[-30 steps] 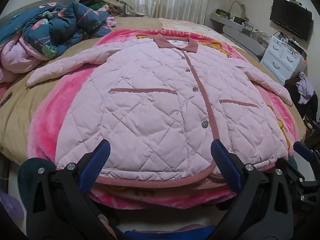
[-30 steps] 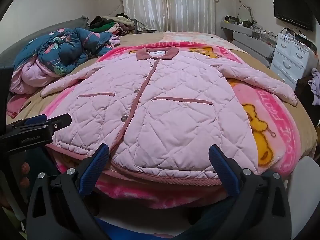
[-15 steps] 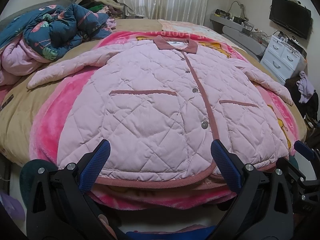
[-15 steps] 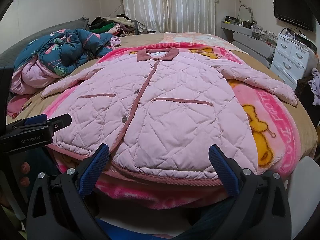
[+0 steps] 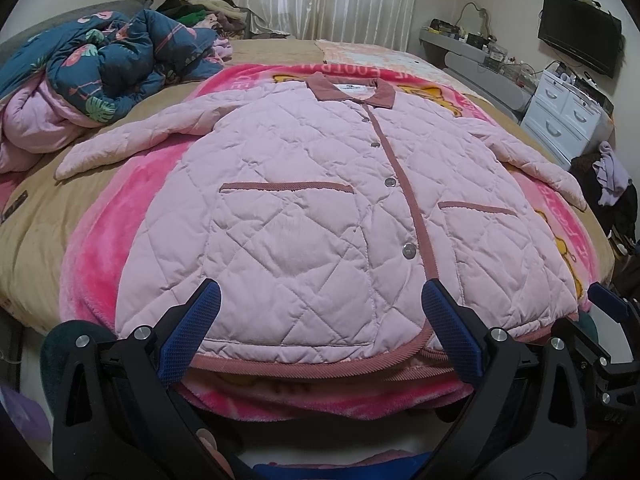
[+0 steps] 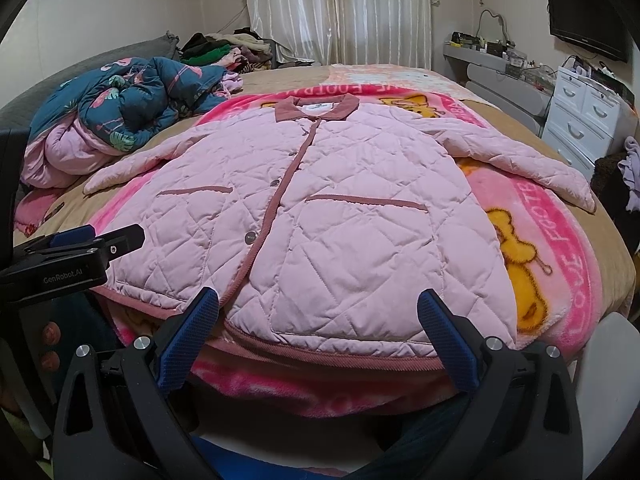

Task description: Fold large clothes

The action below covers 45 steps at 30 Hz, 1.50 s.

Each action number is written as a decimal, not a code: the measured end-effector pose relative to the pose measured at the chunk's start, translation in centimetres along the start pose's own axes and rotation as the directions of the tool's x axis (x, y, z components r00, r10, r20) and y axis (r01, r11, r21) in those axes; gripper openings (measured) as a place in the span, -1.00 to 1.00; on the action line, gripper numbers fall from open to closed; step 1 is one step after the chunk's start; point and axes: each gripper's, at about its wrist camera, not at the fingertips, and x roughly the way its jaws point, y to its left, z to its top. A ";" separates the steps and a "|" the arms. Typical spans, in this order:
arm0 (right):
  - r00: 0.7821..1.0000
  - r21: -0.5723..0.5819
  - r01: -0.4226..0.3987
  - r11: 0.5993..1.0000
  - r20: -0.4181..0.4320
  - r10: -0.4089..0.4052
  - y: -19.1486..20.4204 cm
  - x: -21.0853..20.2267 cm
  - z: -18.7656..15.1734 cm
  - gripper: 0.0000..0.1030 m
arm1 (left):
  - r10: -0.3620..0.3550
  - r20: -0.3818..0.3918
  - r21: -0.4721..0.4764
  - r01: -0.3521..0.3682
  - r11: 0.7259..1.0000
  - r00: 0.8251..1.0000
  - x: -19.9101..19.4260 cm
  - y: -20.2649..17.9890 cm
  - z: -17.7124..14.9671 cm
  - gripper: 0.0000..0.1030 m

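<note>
A pink quilted jacket (image 5: 312, 208) lies flat on the bed, front up and buttoned, collar at the far end, both sleeves spread out to the sides. It also shows in the right wrist view (image 6: 328, 216). My left gripper (image 5: 320, 332) is open and empty, just above the jacket's near hem on its left half. My right gripper (image 6: 318, 336) is open and empty, just above the hem on the right half. The left gripper also shows at the left edge of the right wrist view (image 6: 84, 244).
A bright pink cartoon blanket (image 5: 100, 240) lies under the jacket on a tan bedspread (image 5: 36, 216). A crumpled blue flamingo quilt (image 5: 108, 68) sits at the far left. White drawers (image 6: 584, 120) and a wall TV (image 5: 580, 28) stand on the right.
Both views have shifted slightly: the cameras have risen a little and the jacket sits lower in frame. Both grippers stay open. The jacket has not moved.
</note>
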 end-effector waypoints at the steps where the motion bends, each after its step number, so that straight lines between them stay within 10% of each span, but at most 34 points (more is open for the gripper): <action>1: 1.000 0.000 0.000 1.000 0.000 0.000 0.0 0.0 0.0 0.92 | 0.000 0.000 0.000 0.000 1.000 1.000 0.0 0.0 0.0 0.83; 25: 1.000 0.006 -0.010 1.000 -0.006 0.010 -0.2 0.5 0.5 0.92 | 0.008 -0.004 0.011 -0.008 1.000 1.000 0.6 0.1 1.4 0.83; 45: 0.998 0.038 -0.029 0.999 0.060 0.026 -3.1 2.6 8.5 0.92 | 0.007 0.021 0.023 -0.007 1.000 1.000 3.2 -1.6 7.7 0.83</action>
